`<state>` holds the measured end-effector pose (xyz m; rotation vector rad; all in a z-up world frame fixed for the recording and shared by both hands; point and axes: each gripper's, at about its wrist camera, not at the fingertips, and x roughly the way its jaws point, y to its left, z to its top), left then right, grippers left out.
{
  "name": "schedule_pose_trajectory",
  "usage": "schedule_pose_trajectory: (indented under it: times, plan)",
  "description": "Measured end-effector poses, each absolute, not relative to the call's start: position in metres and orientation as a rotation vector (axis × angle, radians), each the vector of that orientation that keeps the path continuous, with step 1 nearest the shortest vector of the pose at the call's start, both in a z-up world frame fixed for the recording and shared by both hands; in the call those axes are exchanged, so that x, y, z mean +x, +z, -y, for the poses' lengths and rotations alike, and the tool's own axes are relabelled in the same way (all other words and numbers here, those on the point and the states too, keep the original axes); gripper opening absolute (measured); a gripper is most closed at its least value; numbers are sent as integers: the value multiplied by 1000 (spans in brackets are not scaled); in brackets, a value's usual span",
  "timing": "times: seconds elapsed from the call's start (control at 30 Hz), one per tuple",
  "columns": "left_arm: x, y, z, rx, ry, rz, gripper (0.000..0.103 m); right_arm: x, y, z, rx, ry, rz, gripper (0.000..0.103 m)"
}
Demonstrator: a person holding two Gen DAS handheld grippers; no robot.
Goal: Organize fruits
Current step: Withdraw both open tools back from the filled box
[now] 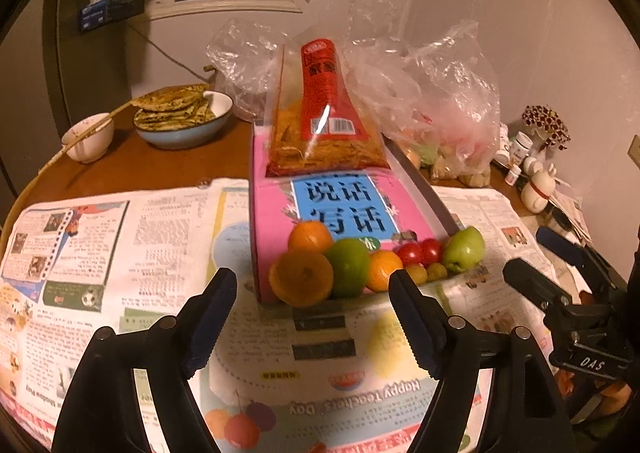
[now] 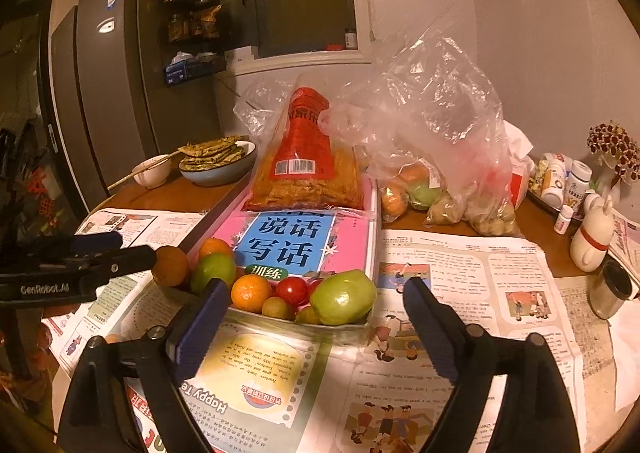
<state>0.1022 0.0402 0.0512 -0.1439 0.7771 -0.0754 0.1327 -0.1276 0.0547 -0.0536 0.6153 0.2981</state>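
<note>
A pink box (image 1: 272, 213) lies on newspaper, and fruit is heaped at its near end. The heap holds a large orange (image 1: 301, 279), a second orange (image 1: 310, 237), a green citrus (image 1: 348, 267), red tomatoes (image 1: 410, 253) and a green apple (image 1: 464, 249). My left gripper (image 1: 312, 276) is open, just short of the large orange, with nothing between its pads. My right gripper (image 2: 316, 285) is also open, in front of the green apple (image 2: 342, 301), a small orange (image 2: 251, 293) and a tomato (image 2: 292, 290). The left gripper (image 2: 120, 253) shows at the left edge, beside the large orange (image 2: 170, 265).
A red snack bag (image 1: 324, 121) lies on the box's far end. Clear plastic bags of produce (image 2: 432, 181) sit behind on the right. A bowl of flatbreads (image 1: 182, 121) and a small bowl with chopsticks (image 1: 88, 139) stand at back left. Bottles and a white figurine (image 2: 592, 237) are at right.
</note>
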Motion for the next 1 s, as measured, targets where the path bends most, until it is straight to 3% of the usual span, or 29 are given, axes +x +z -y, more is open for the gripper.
schedule_pose_trajectory:
  times: [0.43,1.0]
  plan:
    - [71,51,-18,-121,-47,-757,80,99,63,142,-41,263,-565,102]
    - [38,29,-5,-128,-8,-794,80,62,42,148,-8,245,-620,102]
